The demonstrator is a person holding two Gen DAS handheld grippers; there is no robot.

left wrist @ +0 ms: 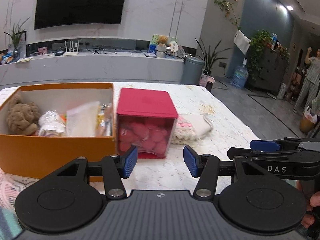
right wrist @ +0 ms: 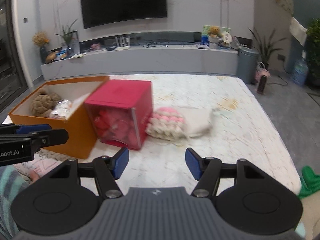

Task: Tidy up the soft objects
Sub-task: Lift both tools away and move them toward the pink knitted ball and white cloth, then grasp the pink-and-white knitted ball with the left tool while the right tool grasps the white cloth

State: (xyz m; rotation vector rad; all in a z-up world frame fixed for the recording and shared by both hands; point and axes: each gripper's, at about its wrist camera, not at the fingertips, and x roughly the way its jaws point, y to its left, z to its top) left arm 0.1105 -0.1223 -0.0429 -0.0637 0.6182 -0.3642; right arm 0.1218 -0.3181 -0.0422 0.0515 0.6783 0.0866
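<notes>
An open orange box stands at the table's left, holding a brown plush toy and some plastic-wrapped packs. Right beside it is a red cube box with a clear front full of red soft pieces. A pink and cream knitted item lies on the table against the cube's right side, with a white cloth next to it. My left gripper is open and empty, in front of the cube. My right gripper is open and empty, short of the knitted item.
The table has a pale marbled cover. A green cloth hangs at its right edge. Behind are a low TV shelf, a grey bin and plants. A person stands far right on the floor.
</notes>
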